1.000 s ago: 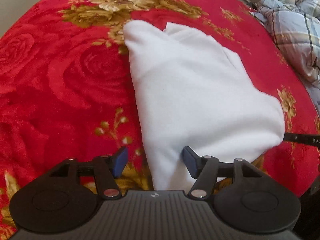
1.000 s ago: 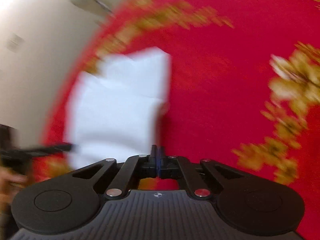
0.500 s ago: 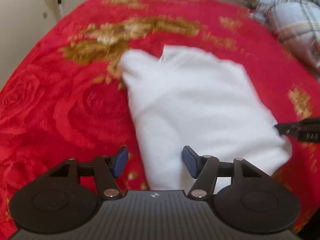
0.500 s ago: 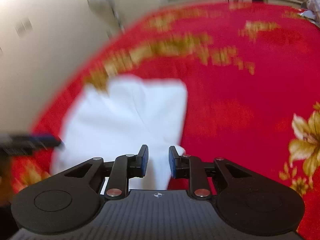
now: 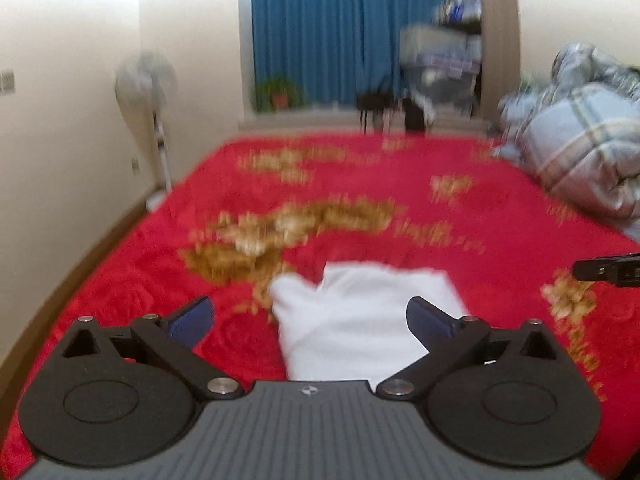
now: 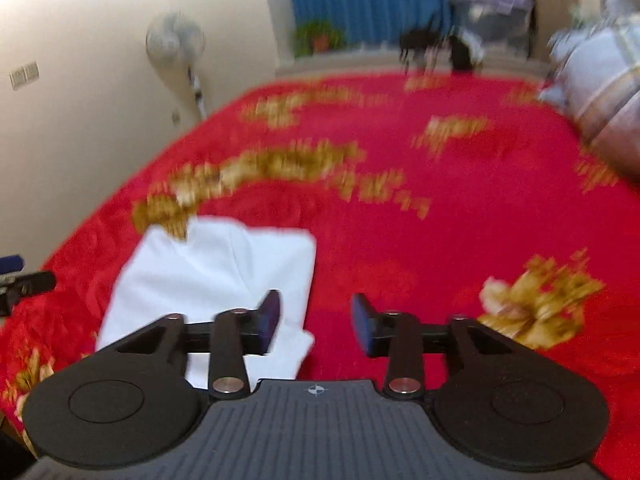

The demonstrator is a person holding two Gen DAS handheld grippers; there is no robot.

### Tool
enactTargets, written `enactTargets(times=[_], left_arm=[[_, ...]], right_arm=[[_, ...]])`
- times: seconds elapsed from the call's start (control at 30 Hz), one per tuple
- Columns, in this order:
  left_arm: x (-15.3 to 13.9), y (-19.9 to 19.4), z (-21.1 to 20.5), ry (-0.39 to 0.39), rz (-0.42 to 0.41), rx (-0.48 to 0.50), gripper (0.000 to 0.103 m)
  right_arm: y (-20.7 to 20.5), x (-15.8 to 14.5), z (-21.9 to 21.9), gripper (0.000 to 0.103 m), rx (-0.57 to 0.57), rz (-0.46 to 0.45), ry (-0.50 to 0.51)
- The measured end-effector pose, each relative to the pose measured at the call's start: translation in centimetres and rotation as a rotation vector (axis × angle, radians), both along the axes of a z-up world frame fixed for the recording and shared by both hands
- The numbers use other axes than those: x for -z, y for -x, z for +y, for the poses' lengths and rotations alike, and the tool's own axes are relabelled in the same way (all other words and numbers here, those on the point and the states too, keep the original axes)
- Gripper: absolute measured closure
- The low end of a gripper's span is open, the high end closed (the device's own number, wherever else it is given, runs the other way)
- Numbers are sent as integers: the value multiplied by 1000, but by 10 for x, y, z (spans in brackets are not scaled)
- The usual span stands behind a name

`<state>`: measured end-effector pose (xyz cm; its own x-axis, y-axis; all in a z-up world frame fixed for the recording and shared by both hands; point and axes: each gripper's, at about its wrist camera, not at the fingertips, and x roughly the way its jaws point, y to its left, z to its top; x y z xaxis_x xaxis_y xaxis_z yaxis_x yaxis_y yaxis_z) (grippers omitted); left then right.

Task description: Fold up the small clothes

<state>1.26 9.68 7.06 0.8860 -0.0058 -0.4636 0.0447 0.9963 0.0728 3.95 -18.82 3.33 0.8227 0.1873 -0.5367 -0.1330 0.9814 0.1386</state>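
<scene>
A folded white garment [image 5: 360, 312] lies on the red floral bedspread [image 5: 120, 280]. It also shows in the right wrist view [image 6: 208, 276], at lower left. My left gripper [image 5: 308, 320] is open wide and empty, raised above the garment's near end. My right gripper [image 6: 314, 322] is open and empty, raised just off the garment's right edge. Its tip shows at the right edge of the left wrist view [image 5: 608, 272]. Both views are blurred by motion.
A bunched plaid quilt [image 5: 580, 152] lies at the bed's far right. A standing fan [image 5: 146, 92] stands by the left wall. A blue curtain [image 5: 340, 28], a potted plant [image 5: 278, 94] and cluttered shelves sit beyond the bed's far edge.
Both grippers have lifted and tilted up away from the garment, so the room now shows. My right gripper went from shut to open. My left gripper opened wider.
</scene>
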Motion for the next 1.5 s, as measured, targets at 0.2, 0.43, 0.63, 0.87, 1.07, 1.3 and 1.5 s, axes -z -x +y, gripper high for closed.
enactTargets(times=[0.2, 0.43, 0.63, 0.87, 1.07, 1.3, 1.5], left_arm=[[-17, 72, -30, 93, -78, -44, 1], [48, 58, -42, 99, 182, -165, 1], [56, 37, -40, 65, 195, -218, 1], [56, 37, -32, 126, 225, -216, 1], [59, 36, -35, 116, 223, -200, 1], [60, 36, -35, 114, 221, -182, 1], [61, 38, -36, 106, 216, -165, 1]], right_arm=[[66, -22, 3, 25, 58, -98, 34], [82, 32, 11, 24, 86, -10, 75], [65, 41, 20, 24, 53, 12, 78], [63, 44, 41, 23, -6, 12, 91], [62, 45, 55, 23, -44, -3, 114], [64, 42, 65, 23, -65, -18, 128], [66, 43, 73, 23, -92, -21, 151]])
